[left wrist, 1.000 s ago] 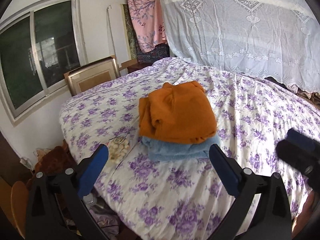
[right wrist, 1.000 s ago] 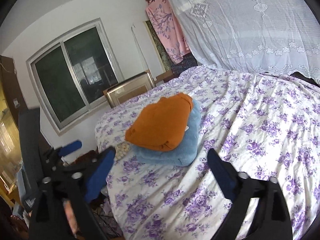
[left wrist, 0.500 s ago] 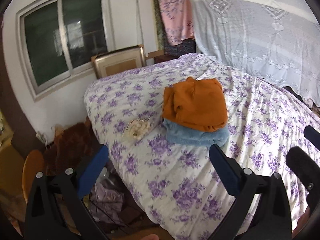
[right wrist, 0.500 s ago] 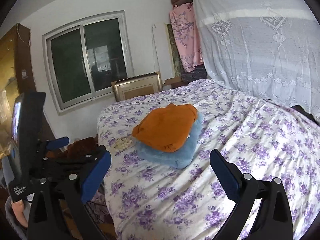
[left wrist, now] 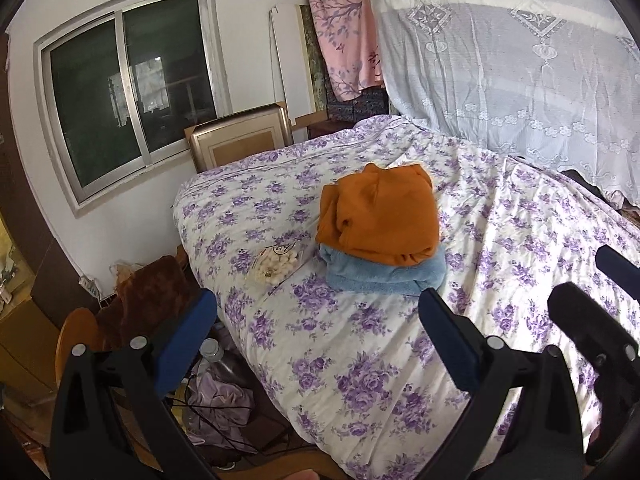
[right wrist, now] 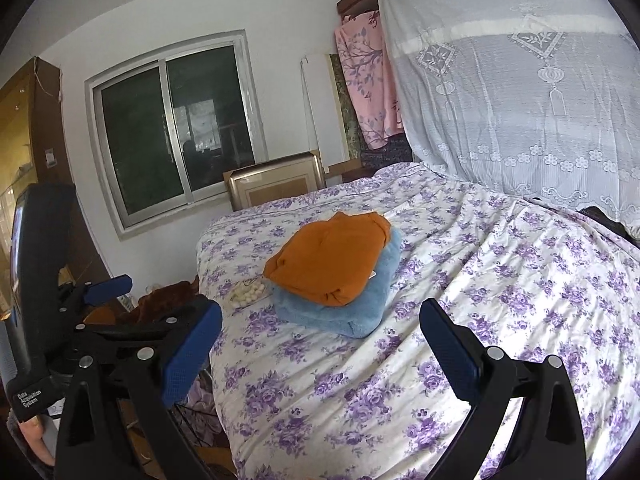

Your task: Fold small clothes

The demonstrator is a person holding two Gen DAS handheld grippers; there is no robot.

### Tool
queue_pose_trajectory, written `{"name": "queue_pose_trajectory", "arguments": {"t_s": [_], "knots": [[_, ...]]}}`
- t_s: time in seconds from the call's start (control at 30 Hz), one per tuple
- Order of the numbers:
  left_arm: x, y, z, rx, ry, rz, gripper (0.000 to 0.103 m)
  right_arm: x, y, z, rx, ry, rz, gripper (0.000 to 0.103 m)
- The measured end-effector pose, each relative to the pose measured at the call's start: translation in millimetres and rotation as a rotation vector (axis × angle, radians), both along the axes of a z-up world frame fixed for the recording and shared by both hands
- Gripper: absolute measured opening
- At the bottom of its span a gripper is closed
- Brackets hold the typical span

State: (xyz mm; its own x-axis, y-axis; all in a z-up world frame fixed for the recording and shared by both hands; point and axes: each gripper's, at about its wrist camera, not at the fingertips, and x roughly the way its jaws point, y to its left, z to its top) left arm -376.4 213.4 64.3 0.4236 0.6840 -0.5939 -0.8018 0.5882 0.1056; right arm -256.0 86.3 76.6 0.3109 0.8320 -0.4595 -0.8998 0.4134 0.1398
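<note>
Both wrist views — bed shared

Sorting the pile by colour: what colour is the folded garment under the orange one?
Light blue, clearest in the left wrist view.

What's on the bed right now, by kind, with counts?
Folded clothes: 2, the orange garment stacked on the blue garment
Clear bags of small white pieces: 1, the bag beside the stack
Total: 3
</note>
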Motion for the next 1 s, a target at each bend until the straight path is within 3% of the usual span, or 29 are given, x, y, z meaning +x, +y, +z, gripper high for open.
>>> {"name": "queue_pose_trajectory", "arguments": {"t_s": [1.0], "knots": [[9.8, -1.5, -7.3, -0.001, 0.019, -0.012, 0.098, 0.2, -0.2, -2.8, -0.01, 0.004, -0.012, 0.1]]}}
